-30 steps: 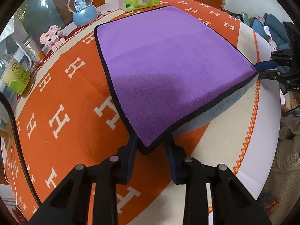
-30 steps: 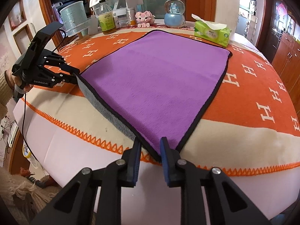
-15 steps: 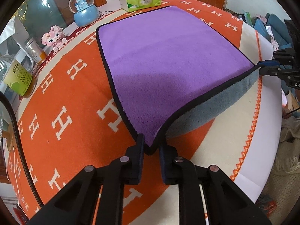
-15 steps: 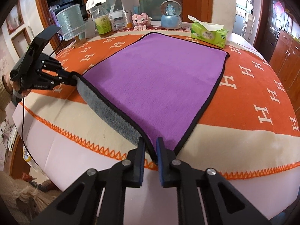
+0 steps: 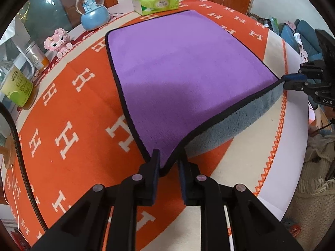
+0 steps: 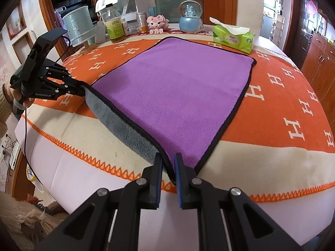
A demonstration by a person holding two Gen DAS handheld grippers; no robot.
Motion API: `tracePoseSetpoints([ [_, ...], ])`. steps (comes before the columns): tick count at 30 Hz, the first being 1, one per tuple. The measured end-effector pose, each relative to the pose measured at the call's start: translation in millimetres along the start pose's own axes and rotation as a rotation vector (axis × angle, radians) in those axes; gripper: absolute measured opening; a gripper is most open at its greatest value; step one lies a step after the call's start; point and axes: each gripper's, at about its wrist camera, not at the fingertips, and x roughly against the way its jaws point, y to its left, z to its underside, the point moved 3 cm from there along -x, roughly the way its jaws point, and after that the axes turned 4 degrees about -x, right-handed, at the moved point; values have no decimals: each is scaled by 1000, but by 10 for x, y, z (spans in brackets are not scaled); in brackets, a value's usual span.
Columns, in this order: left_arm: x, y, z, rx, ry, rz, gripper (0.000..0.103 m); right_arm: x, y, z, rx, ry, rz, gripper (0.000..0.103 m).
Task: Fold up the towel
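Note:
A purple towel [image 5: 184,71] with black trim and a grey underside lies on the orange-and-cream tablecloth; it also shows in the right wrist view [image 6: 178,90]. My left gripper [image 5: 169,163] is shut on its near left corner. My right gripper [image 6: 168,163] is shut on its near right corner. Both corners are lifted, so the near edge hangs between them and shows its grey underside [image 6: 125,133]. Each gripper shows in the other's view: the right one [image 5: 293,81] and the left one [image 6: 81,91].
A green tissue box [image 6: 233,38] and a blue snow globe [image 6: 190,18] stand beyond the towel's far edge. A pink toy [image 6: 157,24], bottles [image 6: 114,26] and a silver container [image 6: 78,26] stand at the back left. The table edge [image 6: 104,165] runs just below the grippers.
Both grippers have closed on the towel's near corners and lifted them. The near edge has risen, and more of the grey underside shows.

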Motion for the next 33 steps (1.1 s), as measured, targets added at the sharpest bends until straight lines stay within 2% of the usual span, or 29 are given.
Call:
tracePoseSetpoints([
  [5, 58, 62, -26, 19, -17, -1, 13, 12, -32, -24, -12, -4, -9, 11],
  [12, 69, 51, -100, 34, -52, -18, 5, 34, -62, -83, -20, -20, -9, 8],
  [20, 47, 76, -267, 39, -71, -89, 4, 41, -162, -276, -49, -47, 17, 7],
  [28, 29, 236, -489, 98, -112, -159, 3, 21, -305, -588, -63, -97, 69, 7],
  [33, -47, 334, -627, 121, -103, -190, 2, -15, -430, -766, -84, -123, 80, 6],
])
